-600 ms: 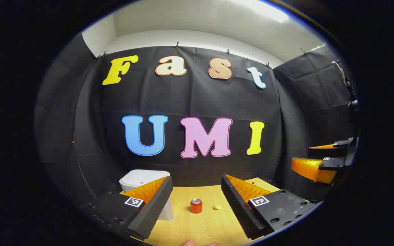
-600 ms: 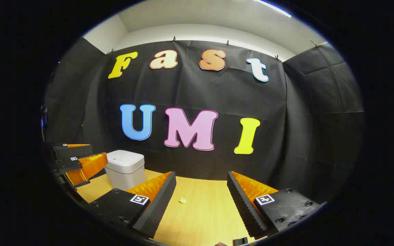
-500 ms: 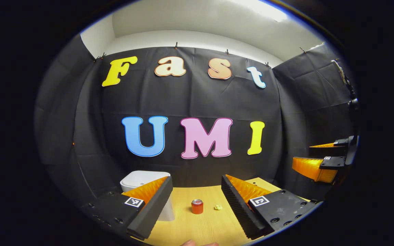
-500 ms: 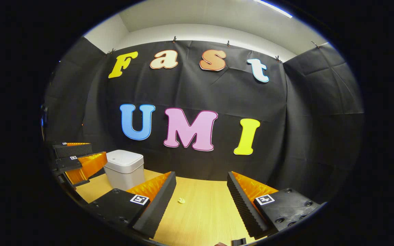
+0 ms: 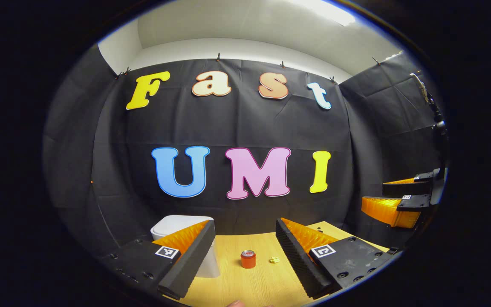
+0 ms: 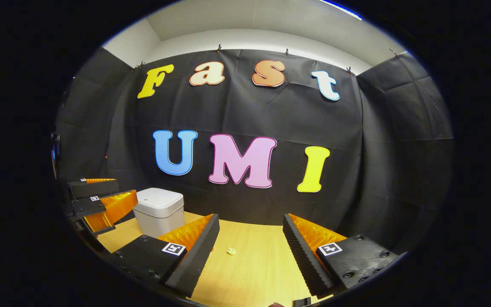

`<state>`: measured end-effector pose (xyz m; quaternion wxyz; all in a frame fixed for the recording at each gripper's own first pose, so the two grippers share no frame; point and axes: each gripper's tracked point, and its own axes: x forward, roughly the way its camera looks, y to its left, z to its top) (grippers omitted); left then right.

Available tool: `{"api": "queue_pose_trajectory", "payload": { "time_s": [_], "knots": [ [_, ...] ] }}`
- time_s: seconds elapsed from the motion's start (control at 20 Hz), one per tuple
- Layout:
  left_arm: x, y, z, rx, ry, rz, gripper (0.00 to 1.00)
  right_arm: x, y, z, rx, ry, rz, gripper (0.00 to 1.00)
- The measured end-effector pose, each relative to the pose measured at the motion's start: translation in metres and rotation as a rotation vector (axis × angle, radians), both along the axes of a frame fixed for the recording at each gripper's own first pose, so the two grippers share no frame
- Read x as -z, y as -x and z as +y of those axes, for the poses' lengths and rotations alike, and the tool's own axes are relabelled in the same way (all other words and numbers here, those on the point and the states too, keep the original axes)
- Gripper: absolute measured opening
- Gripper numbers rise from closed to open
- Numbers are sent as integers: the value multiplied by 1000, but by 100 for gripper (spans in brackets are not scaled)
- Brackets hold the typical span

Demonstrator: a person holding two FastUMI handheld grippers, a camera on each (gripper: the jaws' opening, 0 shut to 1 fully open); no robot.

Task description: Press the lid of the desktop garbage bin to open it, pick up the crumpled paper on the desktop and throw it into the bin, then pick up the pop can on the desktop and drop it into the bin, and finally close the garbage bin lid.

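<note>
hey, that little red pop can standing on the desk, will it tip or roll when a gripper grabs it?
The pop can stands upright on the wooden desk, apart from the crumpled paper. It is small and round-sided, so it is probably light; a nudge near its top may tip it, and then it would likely roll. Its smooth wall may slip.

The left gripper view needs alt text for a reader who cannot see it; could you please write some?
The open left gripper frames a pop can and a crumpled paper on a wooden desktop. A closed white bin stands behind its left finger; the right gripper hovers at right.
</note>
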<state>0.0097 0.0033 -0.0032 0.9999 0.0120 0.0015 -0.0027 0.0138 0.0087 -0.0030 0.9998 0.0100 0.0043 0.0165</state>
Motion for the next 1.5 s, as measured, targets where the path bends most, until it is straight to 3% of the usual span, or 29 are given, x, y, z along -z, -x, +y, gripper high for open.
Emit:
{"api": "queue_pose_trajectory", "payload": {
  "time_s": [0.3, 0.4, 0.45, 0.55, 0.6, 0.85, 1.0, 1.2, 1.5],
  "knots": [
    [3, -8, 6, 20, 13, 12, 97, 0, -5, -3, 21, 2, 5, 96],
    [3, -9, 6, 37, 4, 13, 93, 1, -7, -3, 26, -5, 9, 96],
    [0, -10, 7, 38, -2, 4, 82, 2, -8, -2, 29, -5, 12, 96],
    [-2, -11, 12, 38, -30, -8, 72, 4, -10, 2, 29, 5, 19, 96],
    [-3, -12, 16, 28, -42, -8, 61, 5, -12, 5, 26, 8, 21, 100],
    [-1, -19, 47, 31, -18, 25, 11, 2, -17, 21, 11, 13, 19, 96],
    [-6, -29, 83, 28, -57, 35, 7, -1, -20, 31, 0, 27, 12, 96],
    [-1, -59, 107, 95, 39, 131, 6, -4, -24, 43, -31, 42, 1, 96],
    [38, -131, 165, 15, 51, 293, 6, 10, -51, 45, -92, 26, 22, 96]
  ]
}}
